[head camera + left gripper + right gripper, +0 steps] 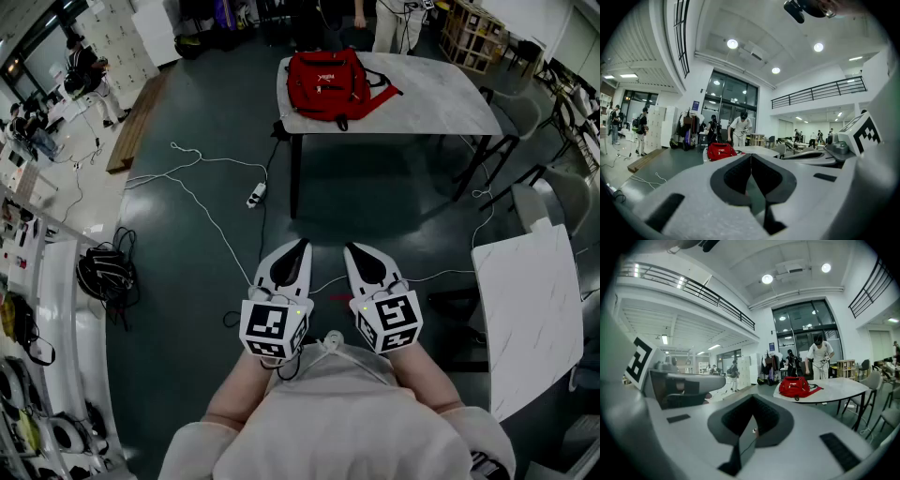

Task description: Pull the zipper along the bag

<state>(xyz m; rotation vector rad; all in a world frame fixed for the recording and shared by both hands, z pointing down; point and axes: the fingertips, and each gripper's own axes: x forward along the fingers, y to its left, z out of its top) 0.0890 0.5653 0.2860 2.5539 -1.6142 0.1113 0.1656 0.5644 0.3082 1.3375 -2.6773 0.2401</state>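
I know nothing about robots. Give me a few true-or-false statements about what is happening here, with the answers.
1. The red bag lies on the white table. True.
2. The left hand-held gripper is clamped on the bag's zipper. False: its jaws are shut on nothing, well short of the table.
3. The right hand-held gripper has its jaws together. True.
4. A power strip sits on the table beside the bag. False: the power strip lies on the floor, left of the table.
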